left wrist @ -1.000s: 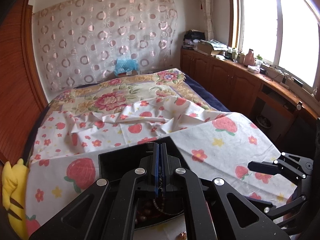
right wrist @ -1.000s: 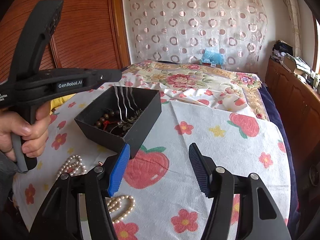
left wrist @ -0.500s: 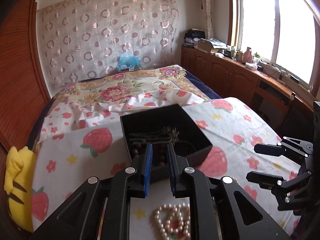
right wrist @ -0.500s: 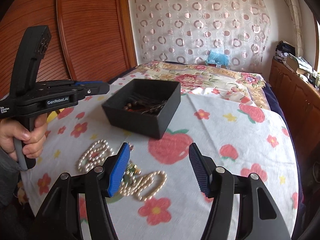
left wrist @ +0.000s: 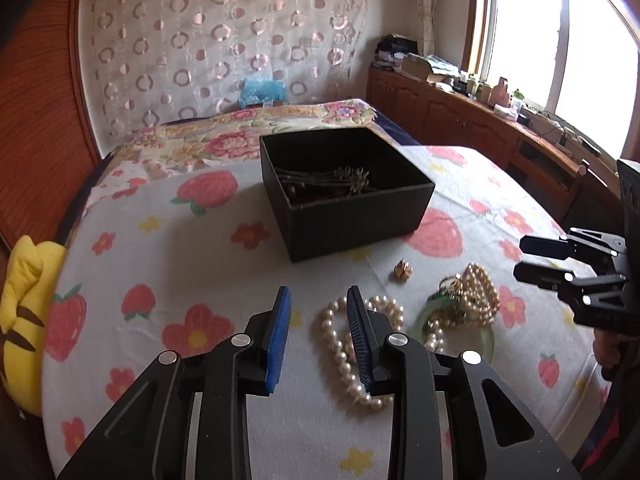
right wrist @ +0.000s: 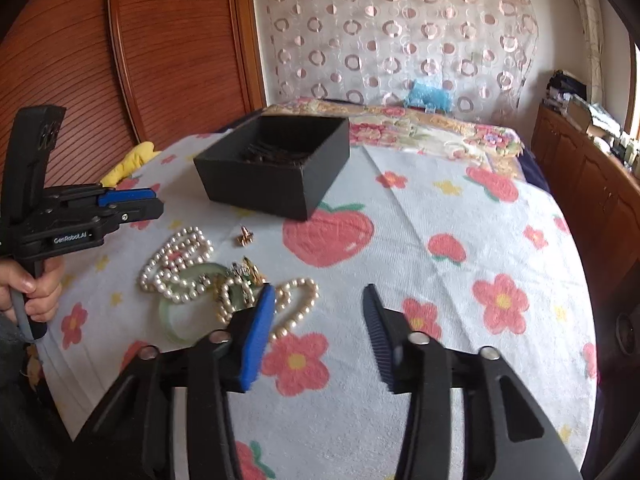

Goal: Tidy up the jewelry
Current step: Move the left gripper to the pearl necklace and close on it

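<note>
- Left gripper (left wrist: 318,312) is hovering with fingers apart, holding nothing, just above the near end of a pearl necklace (left wrist: 348,344) lying on the flowered bedsheet (left wrist: 192,240).
- Right gripper (right wrist: 320,320) is sitting with fingers wide apart, empty, over the sheet just right of the jewelry pile.
- Black box (left wrist: 348,200) is standing open beyond the loose pieces, with dark beads and hairpins inside.
- Second pearl strand (right wrist: 296,304) is lying tangled with a green bangle (right wrist: 176,320) and gold pieces.
- Small gold trinket (left wrist: 402,270) is sitting alone between box and pearls.
- Yellow plush (left wrist: 22,300) is resting at the bed's left edge.
</note>
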Available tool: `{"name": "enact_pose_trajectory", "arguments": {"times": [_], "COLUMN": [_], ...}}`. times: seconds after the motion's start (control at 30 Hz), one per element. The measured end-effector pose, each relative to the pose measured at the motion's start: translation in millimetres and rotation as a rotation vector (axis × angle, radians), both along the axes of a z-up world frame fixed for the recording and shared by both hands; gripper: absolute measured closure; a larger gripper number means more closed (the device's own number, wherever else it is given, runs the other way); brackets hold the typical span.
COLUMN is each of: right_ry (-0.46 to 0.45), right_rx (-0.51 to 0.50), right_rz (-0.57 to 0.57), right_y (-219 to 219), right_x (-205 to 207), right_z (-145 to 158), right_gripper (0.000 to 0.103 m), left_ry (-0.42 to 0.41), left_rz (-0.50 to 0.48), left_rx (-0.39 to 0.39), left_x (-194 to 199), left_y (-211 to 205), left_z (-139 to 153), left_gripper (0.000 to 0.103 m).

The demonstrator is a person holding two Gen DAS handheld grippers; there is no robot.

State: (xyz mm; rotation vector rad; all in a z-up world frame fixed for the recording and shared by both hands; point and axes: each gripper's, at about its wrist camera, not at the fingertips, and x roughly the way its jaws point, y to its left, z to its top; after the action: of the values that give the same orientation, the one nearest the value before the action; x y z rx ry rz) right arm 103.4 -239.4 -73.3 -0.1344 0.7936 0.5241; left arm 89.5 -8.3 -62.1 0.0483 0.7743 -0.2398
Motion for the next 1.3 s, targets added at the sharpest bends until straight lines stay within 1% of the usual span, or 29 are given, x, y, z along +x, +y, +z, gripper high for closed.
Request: {"name": "enact_pose_trajectory", "arguments": {"times": [0.23,0.3,0.4,0.43,0.5,0.6,0.7,0.97,1.0,1.1,1.17,1.2,1.3], "right_ry": [0.044,0.050,0.060,0.063,0.060,0.047,0.056,0.056,0.056,0.055,0.055,0.056,0.059], "right_rx": [-0.034,-0.052,-0.087,-0.096,-0.113,-0.140,-0.119,-0.118,-0.119,-0.121,-0.120,-0.118,-0.113], "right_rz": [0.033,0.041,0.041,0.038,0.023,-0.010,-0.014,-0.014,-0.014,-0.014,-0.014,-0.014,-0.014], "right_y": [11,16,23,25,24,23,20,18,18,18,18,18,16], "right_x": [8,11,17,19,24,29,30,30,30,30,30,30,30], "right_z": [-11,-14,-19,-20,-22,-22,-23,-23,-23,-23,-23,-23,-23], "right_gripper": [0.072,0.074,0.078,0.078,0.086,0.087,0.087,0.087,0.087,0.087,0.087,0.087,0.087], "left_ry": [0.056,0.065,0.065,0.064,0.065,0.066,0.072,0.084,0.083,0.081,0.080,0.080,0.083], "left_rz": [-0.003,-0.005,-0.007,-0.006,-0.008,-0.004,-0.002,-0.010,-0.009,-0.013,-0.016,-0.019,-0.017], "left_rx": [0.014,0.016,0.020,0.021,0.020,0.019,0.016,0.031,0.037,0.054,0.058,0.058,0.043], "left_x": [0,0,-1,-1,-2,-1,-4,-15,-16,-14,-14,-14,-14], "left_y": [2,1,-1,-1,-1,0,0,-1,-2,-3,-3,-3,-1], "left_z": [-22,-25,-26,-26,-26,-26,-27,-30,-30,-30,-30,-30,-30], "left_gripper": [0.074,0.074,0.069,0.069,0.069,0.069,0.069,0.069,0.071,0.081,0.086,0.094,0.096]}}
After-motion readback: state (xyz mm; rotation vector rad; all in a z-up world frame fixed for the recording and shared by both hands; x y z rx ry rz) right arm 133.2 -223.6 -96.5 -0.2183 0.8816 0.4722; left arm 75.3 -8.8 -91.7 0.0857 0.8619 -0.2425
